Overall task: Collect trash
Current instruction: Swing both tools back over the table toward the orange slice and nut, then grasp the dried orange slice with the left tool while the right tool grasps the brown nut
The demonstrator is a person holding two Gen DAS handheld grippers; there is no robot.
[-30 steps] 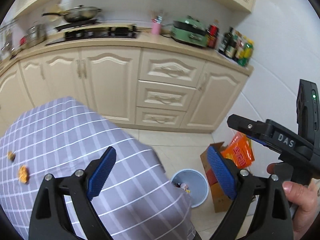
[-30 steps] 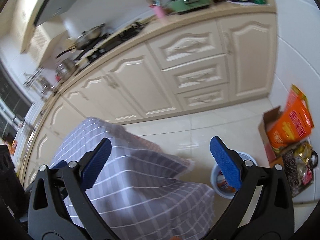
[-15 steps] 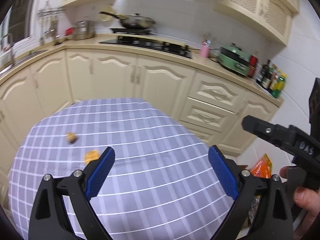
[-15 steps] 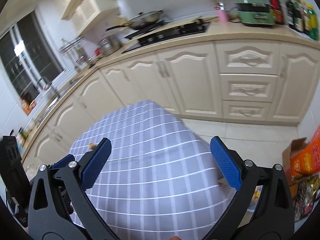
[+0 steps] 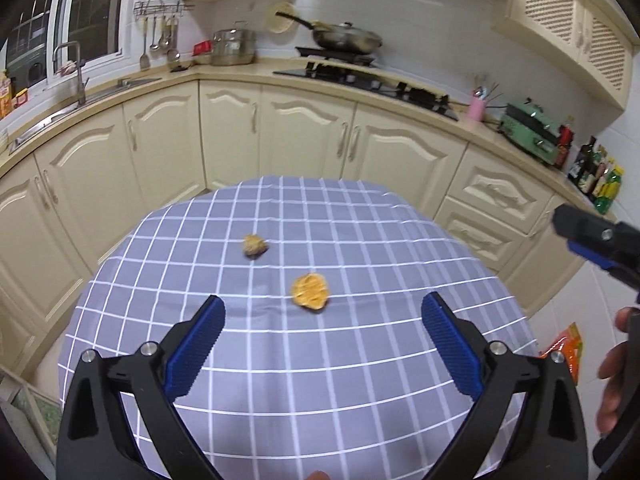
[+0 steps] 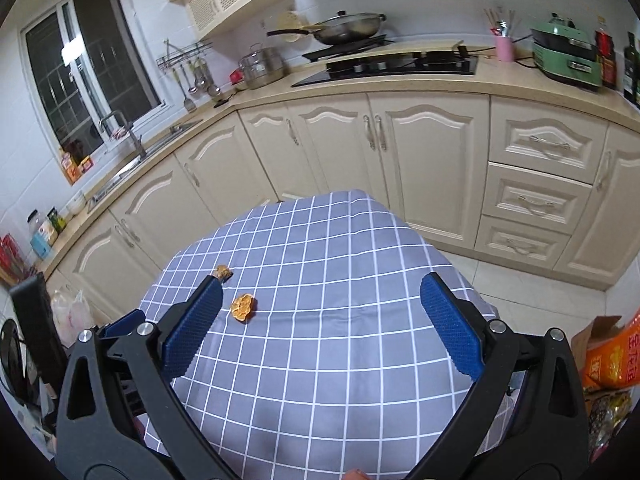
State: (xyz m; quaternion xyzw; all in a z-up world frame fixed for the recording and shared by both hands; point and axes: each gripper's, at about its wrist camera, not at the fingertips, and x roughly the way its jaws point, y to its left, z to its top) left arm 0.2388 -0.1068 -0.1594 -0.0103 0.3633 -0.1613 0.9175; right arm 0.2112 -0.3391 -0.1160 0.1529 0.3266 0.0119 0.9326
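Two bits of trash lie on the grey checked tablecloth [image 5: 360, 240]: an orange peel piece [image 5: 309, 286] and a brown crumpled scrap [image 5: 254, 246] beyond it to the left. My left gripper [image 5: 323, 322] is open and empty, hovering just short of the orange peel. My right gripper [image 6: 321, 300] is open and empty over the table's right part; the orange peel [image 6: 243, 307] and the brown scrap [image 6: 223, 271] lie by its left finger. The right gripper's tip shows at the right edge of the left wrist view [image 5: 600, 242].
Cream kitchen cabinets [image 5: 304, 136] wrap around behind the table, with a stove and wok [image 5: 344, 40] and a sink [image 5: 76, 92] on the counter. An orange bag and cardboard box [image 6: 612, 360] stand on the floor to the right.
Both grippers have swung left and up from the floor and bin to face the table top. The two trash pieces now lie close in front of the left gripper. Both stay open.
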